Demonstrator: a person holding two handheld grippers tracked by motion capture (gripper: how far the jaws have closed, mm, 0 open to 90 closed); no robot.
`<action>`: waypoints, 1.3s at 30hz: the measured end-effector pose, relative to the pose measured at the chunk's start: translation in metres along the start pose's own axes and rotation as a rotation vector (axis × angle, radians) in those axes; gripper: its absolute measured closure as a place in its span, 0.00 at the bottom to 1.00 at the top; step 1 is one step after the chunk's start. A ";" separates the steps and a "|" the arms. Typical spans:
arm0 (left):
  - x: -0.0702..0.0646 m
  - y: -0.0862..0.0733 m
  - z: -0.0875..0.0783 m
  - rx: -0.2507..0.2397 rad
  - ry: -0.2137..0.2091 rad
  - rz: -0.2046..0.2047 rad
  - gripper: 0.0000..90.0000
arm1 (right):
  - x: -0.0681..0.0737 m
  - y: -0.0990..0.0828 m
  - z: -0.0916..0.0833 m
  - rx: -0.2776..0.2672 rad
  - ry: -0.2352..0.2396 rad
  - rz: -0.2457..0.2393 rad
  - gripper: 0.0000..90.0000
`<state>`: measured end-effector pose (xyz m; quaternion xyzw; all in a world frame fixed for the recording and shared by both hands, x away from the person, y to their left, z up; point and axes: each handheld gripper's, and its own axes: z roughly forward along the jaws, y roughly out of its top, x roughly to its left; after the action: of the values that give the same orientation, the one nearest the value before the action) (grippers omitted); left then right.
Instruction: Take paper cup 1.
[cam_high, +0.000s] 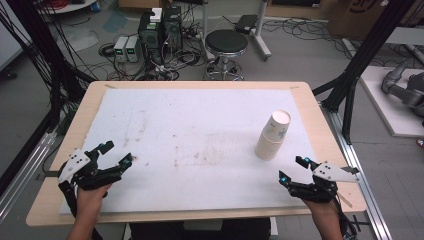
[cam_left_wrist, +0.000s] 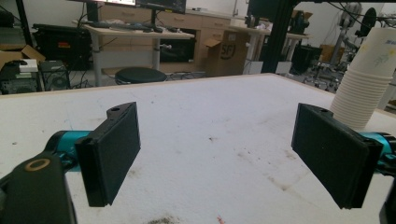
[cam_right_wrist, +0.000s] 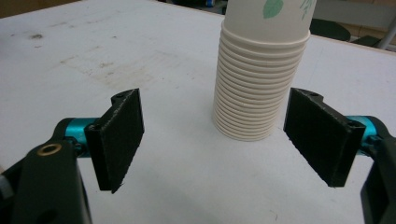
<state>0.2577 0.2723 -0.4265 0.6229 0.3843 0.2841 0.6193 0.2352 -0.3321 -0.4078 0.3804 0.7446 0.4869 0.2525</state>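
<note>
Your left gripper (cam_high: 116, 152) sits at the near left corner of the table (cam_high: 200, 215), held low over the white sheet (cam_high: 200, 125) that covers most of the wooden top, and its jaws stand wide apart with nothing between them; in the left gripper view you see only stained white surface in the gap between the two black pads. Your right gripper (cam_high: 292, 169) is at the near right edge, angled toward the middle of the table, and its jaws are likewise spread wide and hold nothing. The stack of paper cups (cam_high: 273, 135) stands upright on the right half of the sheet, just beyond your right gripper and well apart from your left one. In the right gripper view the stack (cam_right_wrist: 259, 79) rises ahead of the jaws, nearer the right-hand pad than the left, with its many nested rims ringed one above another and a green leaf print on the top cup; neither pad touches it. From the left gripper view the same stack (cam_left_wrist: 369, 84) shows at the far right edge, behind the right-hand pad. The sheet carries brownish smudges (cam_high: 200, 155) around its middle. Beyond the far edge of the table, a black stool (cam_high: 226, 45) stands on the floor.
</note>
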 end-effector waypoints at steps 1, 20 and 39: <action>0.000 0.000 0.001 -0.001 0.000 -0.004 0.17 | 0.000 0.000 0.000 0.000 0.000 0.000 0.23; -0.004 -0.002 0.007 0.022 -0.036 0.013 0.17 | -0.004 -0.003 -0.003 0.004 0.000 0.035 0.23; -0.005 -0.004 0.012 0.028 -0.045 0.002 0.17 | -0.004 0.033 0.000 -0.022 0.016 0.031 0.23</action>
<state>0.2642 0.2609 -0.4308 0.6382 0.3734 0.2653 0.6188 0.2482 -0.3281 -0.3775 0.3852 0.7353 0.5020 0.2429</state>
